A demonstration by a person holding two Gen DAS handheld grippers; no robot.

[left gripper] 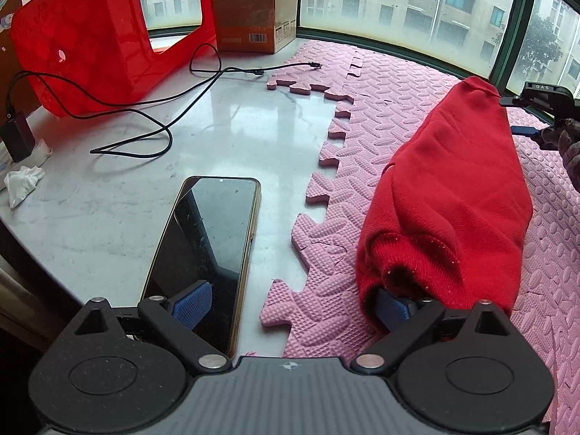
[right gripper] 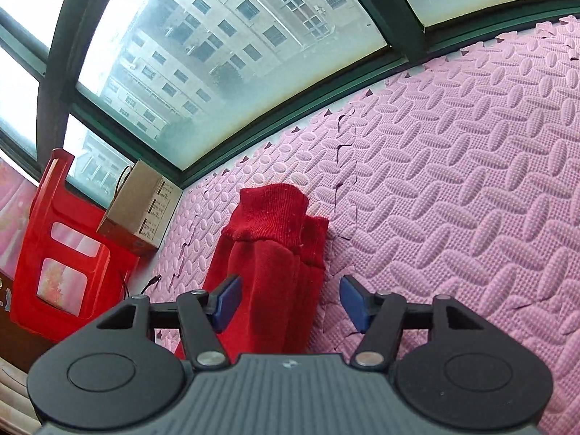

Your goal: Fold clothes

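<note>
A red knitted garment (left gripper: 453,195) lies folded into a long bundle on the pink foam mat (left gripper: 369,83). My left gripper (left gripper: 293,306) is open, its jaws wide apart. Its right pad (left gripper: 393,308) touches the near end of the garment, and its left pad (left gripper: 192,304) is over a phone. In the right wrist view the garment (right gripper: 268,253) runs away from me, ribbed cuff at its far end. My right gripper (right gripper: 290,301) is open, with the garment's near end between its blue pads. The right gripper also shows in the left wrist view (left gripper: 536,108), at the garment's far end.
A black phone (left gripper: 206,253) lies on the marble top (left gripper: 108,195) left of the mat. A black cable (left gripper: 174,108), a red plastic stool (left gripper: 83,40), a cardboard box (left gripper: 253,21) and a crumpled tissue (left gripper: 21,181) sit further back. Windows close off the far side.
</note>
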